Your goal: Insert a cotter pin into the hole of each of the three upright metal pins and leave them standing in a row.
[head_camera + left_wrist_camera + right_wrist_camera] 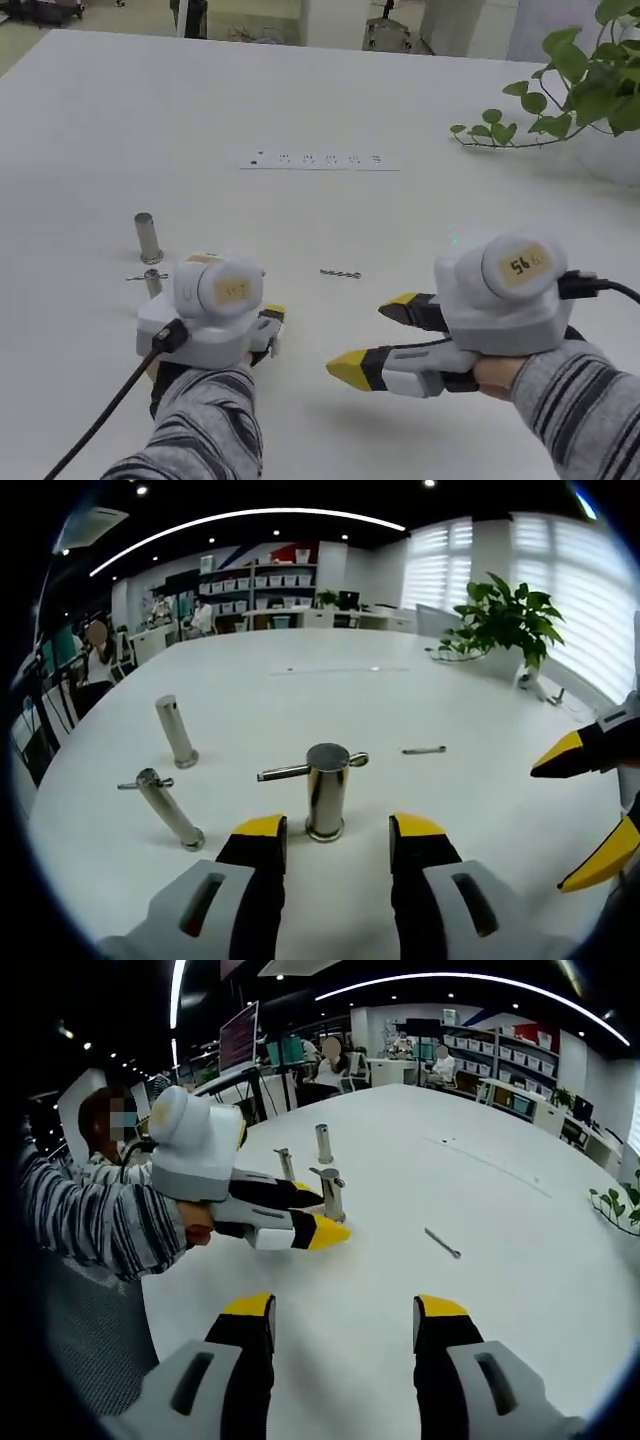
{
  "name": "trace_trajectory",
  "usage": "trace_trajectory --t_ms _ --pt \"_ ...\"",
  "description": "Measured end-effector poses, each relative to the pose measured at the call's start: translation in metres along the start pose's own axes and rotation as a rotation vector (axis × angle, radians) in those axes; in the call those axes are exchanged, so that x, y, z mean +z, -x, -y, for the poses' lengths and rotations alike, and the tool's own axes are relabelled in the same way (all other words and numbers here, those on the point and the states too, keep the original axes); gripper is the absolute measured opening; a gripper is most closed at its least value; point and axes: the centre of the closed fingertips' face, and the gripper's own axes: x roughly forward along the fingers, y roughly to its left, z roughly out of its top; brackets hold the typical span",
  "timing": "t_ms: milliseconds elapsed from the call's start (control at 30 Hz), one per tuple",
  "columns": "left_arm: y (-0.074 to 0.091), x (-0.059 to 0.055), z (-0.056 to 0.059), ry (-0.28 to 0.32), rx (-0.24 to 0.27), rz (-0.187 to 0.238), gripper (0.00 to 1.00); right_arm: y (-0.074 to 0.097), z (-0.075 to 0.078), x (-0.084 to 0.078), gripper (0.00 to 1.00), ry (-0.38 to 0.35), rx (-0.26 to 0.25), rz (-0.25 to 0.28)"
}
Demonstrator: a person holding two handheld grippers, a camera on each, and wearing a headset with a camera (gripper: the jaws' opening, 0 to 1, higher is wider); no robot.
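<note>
Metal pins come first in the head view. A bare pin [148, 238] stands upright well left of the loose cotter pin [340, 273]. A second pin [152, 282], with a cotter pin through its top, stands just nearer the person. The left gripper [268, 330] sits left of the loose cotter pin. The right gripper [378, 335] is to its right, jaws spread and holding nothing.

In the left gripper view, the left gripper's jaws are spread wide. A front pin [327, 790] stands upright between the tips, apart from both, with a fitted cotter pin [290, 772] through its hole. It stands left of the loose cotter pin.

In the right gripper view, the right gripper's jaws gape over the white table [520, 1260]. All three pins stand left of the loose cotter pin, by the left gripper.
</note>
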Motion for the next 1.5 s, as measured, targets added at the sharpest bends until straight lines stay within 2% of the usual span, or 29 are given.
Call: trace_trajectory --t_ms 100,300,500,567,667,833,1000,1200,1267,1367,1500 --pt "0.005 -0.004 0.003 -0.003 -0.016 -0.010 0.40 0.000 -0.001 0.001 0.52 0.006 0.007 0.001" --pt "0.016 -0.007 0.012 0.007 -0.064 -0.004 0.43 0.001 -0.003 0.005 0.53 0.028 0.031 -0.008" --pt "0.030 -0.010 0.007 0.023 -0.094 -0.008 0.47 0.004 -0.009 0.014 0.54 0.073 0.073 0.003" --pt "0.036 -0.008 0.005 0.007 -0.106 0.000 0.49 0.004 -0.012 0.020 0.55 0.080 0.093 0.014" --pt "0.046 -0.005 0.004 -0.010 -0.129 0.006 0.50 0.004 -0.014 0.031 0.55 0.078 0.119 0.031" --pt "0.065 -0.002 -0.002 -0.047 -0.155 0.026 0.55 0.004 -0.010 0.054 0.55 0.102 0.130 0.062" --pt "0.078 -0.002 -0.008 -0.045 -0.175 0.037 0.62 -0.001 -0.009 0.077 0.56 0.113 0.143 0.090" --pt "0.090 0.001 -0.015 -0.034 -0.184 0.061 0.73 -0.017 -0.018 0.102 0.57 0.130 0.174 0.103" --pt "0.094 0.006 -0.017 -0.048 -0.184 0.092 0.78 -0.023 -0.021 0.109 0.58 0.123 0.184 0.106" --pt "0.099 0.009 -0.019 -0.063 -0.191 0.112 0.83 -0.033 -0.026 0.119 0.58 0.131 0.195 0.118" --pt "0.101 0.008 -0.028 -0.081 -0.189 0.108 0.90 -0.045 -0.029 0.132 0.59 0.113 0.202 0.136"
